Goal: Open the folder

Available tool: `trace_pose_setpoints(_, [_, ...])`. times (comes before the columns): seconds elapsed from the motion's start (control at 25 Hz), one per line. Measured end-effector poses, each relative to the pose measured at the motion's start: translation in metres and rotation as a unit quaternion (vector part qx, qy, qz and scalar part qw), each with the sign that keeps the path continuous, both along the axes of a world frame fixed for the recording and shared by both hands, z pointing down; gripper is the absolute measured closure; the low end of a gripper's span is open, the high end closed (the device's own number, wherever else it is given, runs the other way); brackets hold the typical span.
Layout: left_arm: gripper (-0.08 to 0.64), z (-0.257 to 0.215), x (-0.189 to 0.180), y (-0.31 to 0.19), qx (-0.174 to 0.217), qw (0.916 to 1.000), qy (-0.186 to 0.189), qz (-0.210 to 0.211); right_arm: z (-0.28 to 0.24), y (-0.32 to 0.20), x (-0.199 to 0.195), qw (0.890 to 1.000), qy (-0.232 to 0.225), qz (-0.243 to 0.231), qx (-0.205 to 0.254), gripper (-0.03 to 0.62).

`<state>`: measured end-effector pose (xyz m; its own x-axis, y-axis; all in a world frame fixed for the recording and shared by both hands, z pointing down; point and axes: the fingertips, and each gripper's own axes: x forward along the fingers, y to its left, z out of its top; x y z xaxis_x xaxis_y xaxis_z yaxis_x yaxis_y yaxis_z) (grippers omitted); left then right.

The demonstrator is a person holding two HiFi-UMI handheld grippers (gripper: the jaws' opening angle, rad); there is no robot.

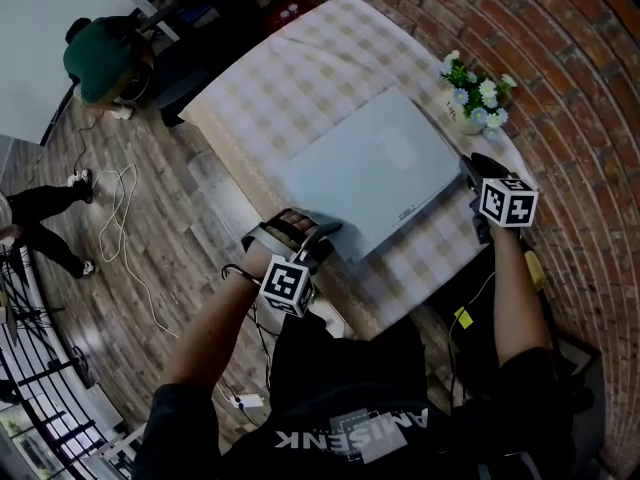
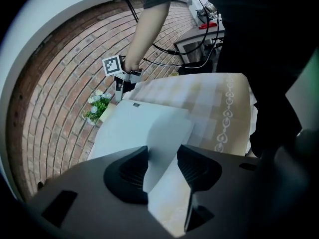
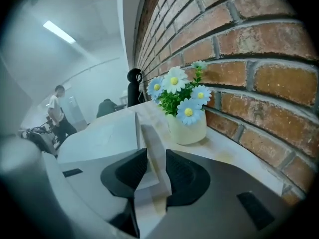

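While the folder [image 1: 375,168] lies shut on the counter [image 1: 290,78] at mid-frame, nothing seems done: left tongs [image 2: 162,166] and right tongs [image 3: 155,169] gape astride its edges, gripping nothing; lifting the cover remains.

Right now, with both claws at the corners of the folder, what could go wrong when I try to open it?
1. The flower pot stands just ahead of the right claw; a lifted cover might tip it.
2. The left claw has only a corner of the folder between its open jaws, so it may pinch both covers together, or slip off.
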<state>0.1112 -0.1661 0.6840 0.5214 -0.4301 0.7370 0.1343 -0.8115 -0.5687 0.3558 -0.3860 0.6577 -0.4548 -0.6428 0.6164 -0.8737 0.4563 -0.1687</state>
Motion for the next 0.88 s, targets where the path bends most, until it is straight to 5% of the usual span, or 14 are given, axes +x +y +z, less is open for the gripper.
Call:
trace_pose_setpoints(0.56, [0.42,-0.014,0.002,0.006,-0.12,0.9924,-0.014,0.022,-0.001,0.002,-0.004,1.0,0.01,-0.011,0.008,0.471])
trace_pose_setpoints(0.88, [0.505,-0.038,-0.003,-0.005,-0.166,0.9844,0.047,-0.035,0.001,0.003,-0.004,1.0,-0.018,-0.006,-0.004,0.474])
